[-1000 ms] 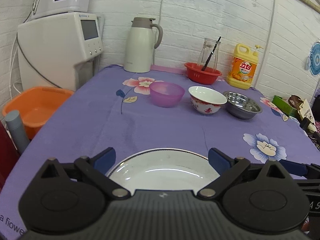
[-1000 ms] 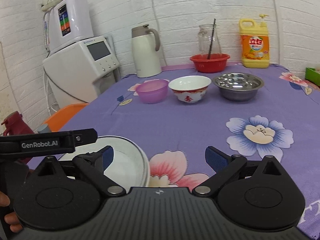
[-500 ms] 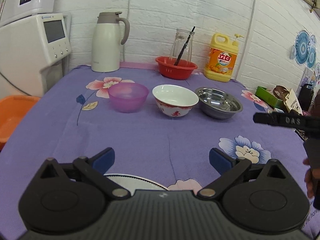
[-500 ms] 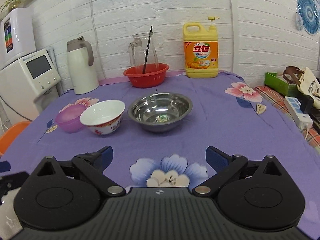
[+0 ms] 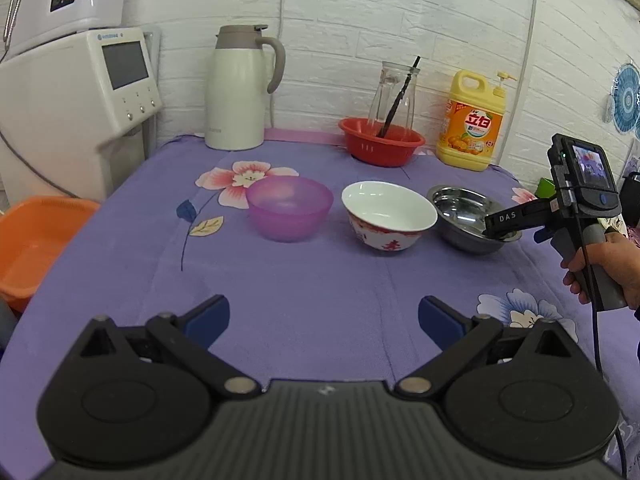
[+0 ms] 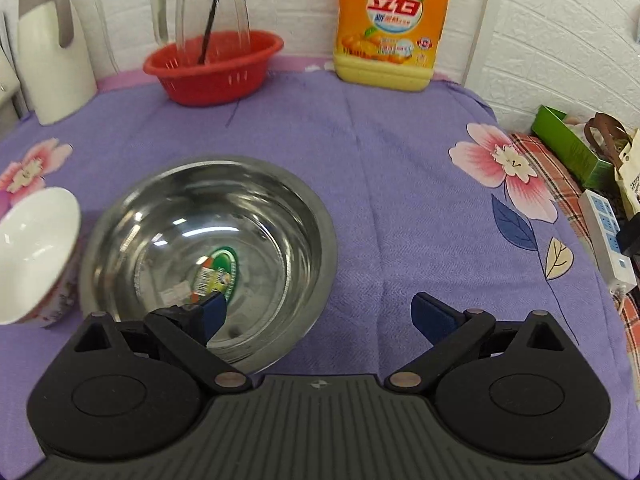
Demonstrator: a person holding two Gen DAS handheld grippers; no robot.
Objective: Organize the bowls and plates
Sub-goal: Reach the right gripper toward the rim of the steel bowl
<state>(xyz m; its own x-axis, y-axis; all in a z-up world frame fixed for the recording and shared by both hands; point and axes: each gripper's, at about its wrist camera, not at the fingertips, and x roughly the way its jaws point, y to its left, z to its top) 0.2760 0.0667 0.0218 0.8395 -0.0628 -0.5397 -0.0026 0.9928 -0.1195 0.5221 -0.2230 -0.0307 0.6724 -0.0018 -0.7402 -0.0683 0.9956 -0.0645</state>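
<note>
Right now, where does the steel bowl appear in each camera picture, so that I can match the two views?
Left wrist view: the steel bowl is at the right of the middle, last in the row of three bowls, partly behind the right tool.
Right wrist view: the steel bowl is large at the lower left of center, with one finger over its inside.
Shared landmark: the yellow soap bottle by the wall.

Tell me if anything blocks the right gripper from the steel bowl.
Nothing visible does. The right gripper is open at the steel bowl, one finger over its inside and the other outside the rim. The white bowl sits beside it to the left, clear of the fingers.
</note>
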